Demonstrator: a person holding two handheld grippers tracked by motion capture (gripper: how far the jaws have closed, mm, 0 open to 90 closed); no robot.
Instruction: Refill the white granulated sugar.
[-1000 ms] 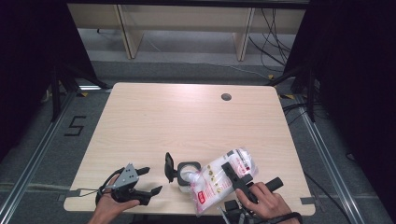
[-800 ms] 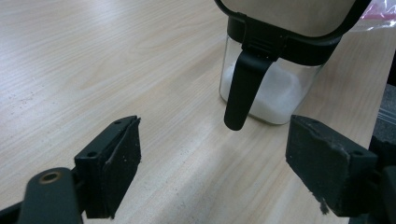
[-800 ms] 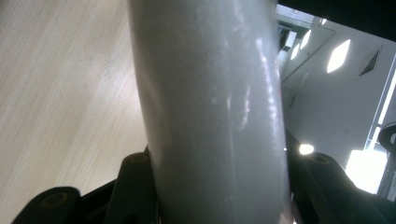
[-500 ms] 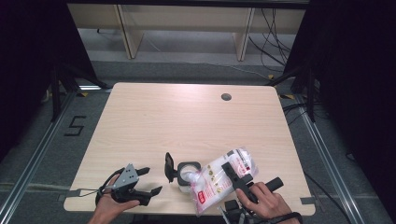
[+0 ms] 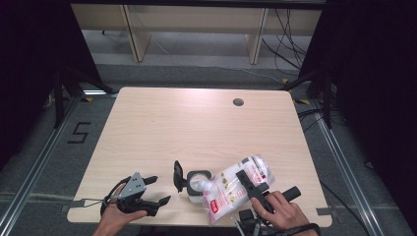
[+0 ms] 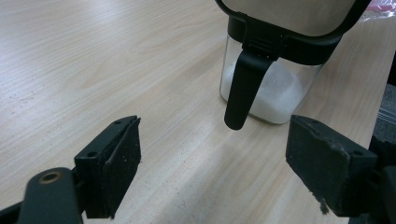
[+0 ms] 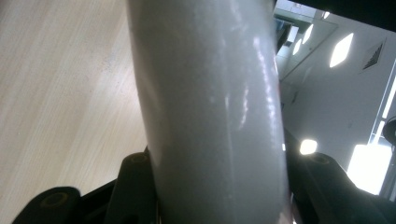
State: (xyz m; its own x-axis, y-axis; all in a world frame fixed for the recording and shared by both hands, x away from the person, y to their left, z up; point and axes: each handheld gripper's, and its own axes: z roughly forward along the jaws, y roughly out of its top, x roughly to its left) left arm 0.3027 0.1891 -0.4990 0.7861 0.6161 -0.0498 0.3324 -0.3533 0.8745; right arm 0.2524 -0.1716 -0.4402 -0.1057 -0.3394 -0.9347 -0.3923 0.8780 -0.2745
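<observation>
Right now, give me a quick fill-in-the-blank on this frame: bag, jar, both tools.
1. The right tool is shut on the white refill ____.
2. The bag is tilted with its lower end over the open glass ____.
3. The jar already has white ____ in its bottom.
4. The left tool has its jaws ____, with nothing between them.

Missing words: bag; jar; powder; open

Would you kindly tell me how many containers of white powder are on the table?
2: a clear jar with its lid open near the front edge, and a plastic bag tilted over it, held in the right claw.
</observation>
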